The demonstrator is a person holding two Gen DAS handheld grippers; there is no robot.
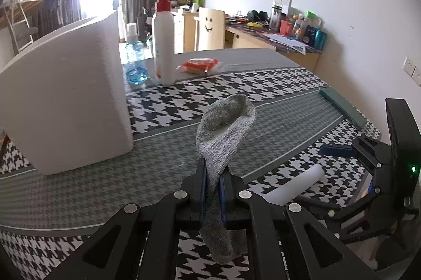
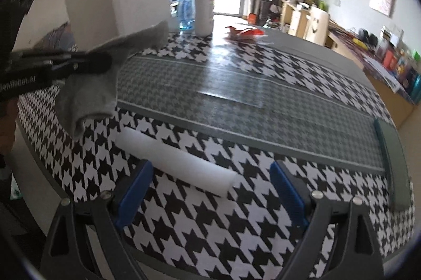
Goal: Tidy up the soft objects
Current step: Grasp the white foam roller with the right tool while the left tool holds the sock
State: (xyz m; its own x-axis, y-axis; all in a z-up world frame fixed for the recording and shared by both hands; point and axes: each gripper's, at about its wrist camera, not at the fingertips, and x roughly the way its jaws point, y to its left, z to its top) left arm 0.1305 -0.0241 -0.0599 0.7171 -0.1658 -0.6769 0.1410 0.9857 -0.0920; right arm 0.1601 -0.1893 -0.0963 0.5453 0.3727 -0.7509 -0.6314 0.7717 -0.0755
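My left gripper (image 1: pixel 213 174) is shut on a grey sock (image 1: pixel 223 130), held above the houndstooth table; the sock's toe sticks up ahead and its cuff hangs below the jaws. The sock (image 2: pixel 105 69) and left gripper (image 2: pixel 79 63) also show at the left of the right wrist view. My right gripper (image 2: pixel 210 172) is open and empty, just above the table, with a white foam cylinder (image 2: pixel 179 161) lying between and ahead of its fingers. The cylinder (image 1: pixel 294 185) and right gripper (image 1: pixel 336 151) show at the right of the left wrist view.
A white foam box (image 1: pixel 65 101) stands at left. Behind it are a white pump bottle (image 1: pixel 163 38), a blue bottle (image 1: pixel 135 61) and a red packet (image 1: pixel 200 65). A dark green bar (image 1: pixel 342 106) lies by the table's right edge (image 2: pixel 394 164).
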